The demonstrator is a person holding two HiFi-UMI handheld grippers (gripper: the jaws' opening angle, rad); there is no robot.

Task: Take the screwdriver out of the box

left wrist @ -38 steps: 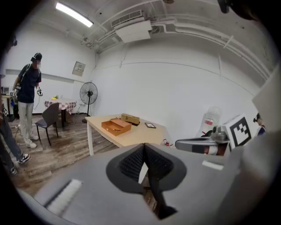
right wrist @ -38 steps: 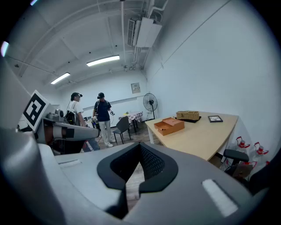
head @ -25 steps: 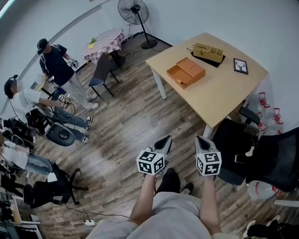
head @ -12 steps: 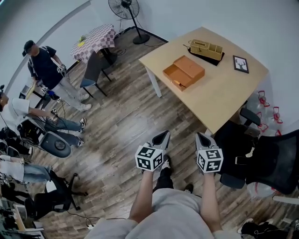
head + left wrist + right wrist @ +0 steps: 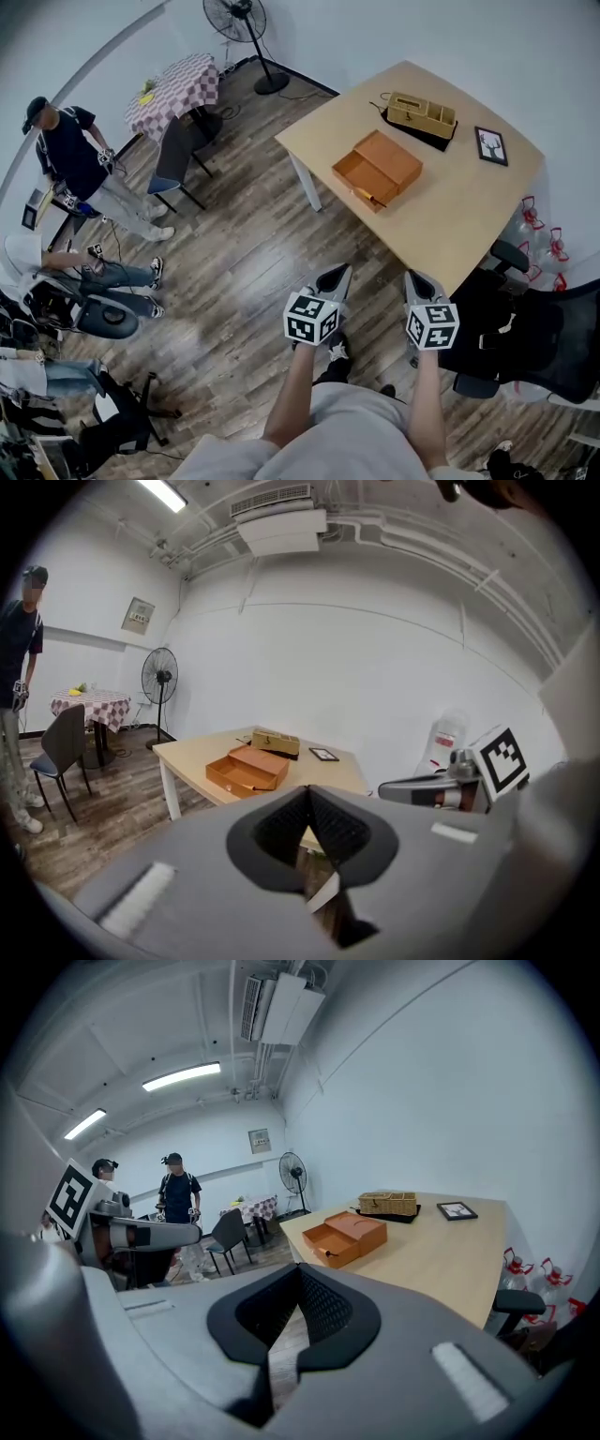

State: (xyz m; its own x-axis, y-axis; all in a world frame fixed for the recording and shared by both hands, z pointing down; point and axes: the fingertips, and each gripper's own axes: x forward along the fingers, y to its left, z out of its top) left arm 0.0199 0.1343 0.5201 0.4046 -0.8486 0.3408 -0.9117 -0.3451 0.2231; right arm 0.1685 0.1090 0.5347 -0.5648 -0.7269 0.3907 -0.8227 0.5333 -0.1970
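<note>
the screwdriver [image 5: 372,197] is seen only as a thin, short thing in the open tray of the orange box [image 5: 382,165], close to the tray corner that is nearest to the person. its long axis seems to be laid along the tray's front wall, flat on the bottom; which end is the tip cannot be told, it is too small. the box is placed near the middle of the light wooden worktop [image 5: 450,211], with the open tray turned to the worktop's edge and the closed part behind it. further back on the worktop a woven basket [image 5: 422,112] on a dark mat and a small picture frame [image 5: 491,146] are seen, both well apart from the box.

the left tool [image 5: 336,277] and the right tool [image 5: 418,283] are held side by side over the wooden floor [image 5: 244,253], well apart from the worktop. in each gripper view the jaws are brought together at the tips and nothing is held between them.

a black office chair [image 5: 534,328] is seen beside the right tool.
</note>
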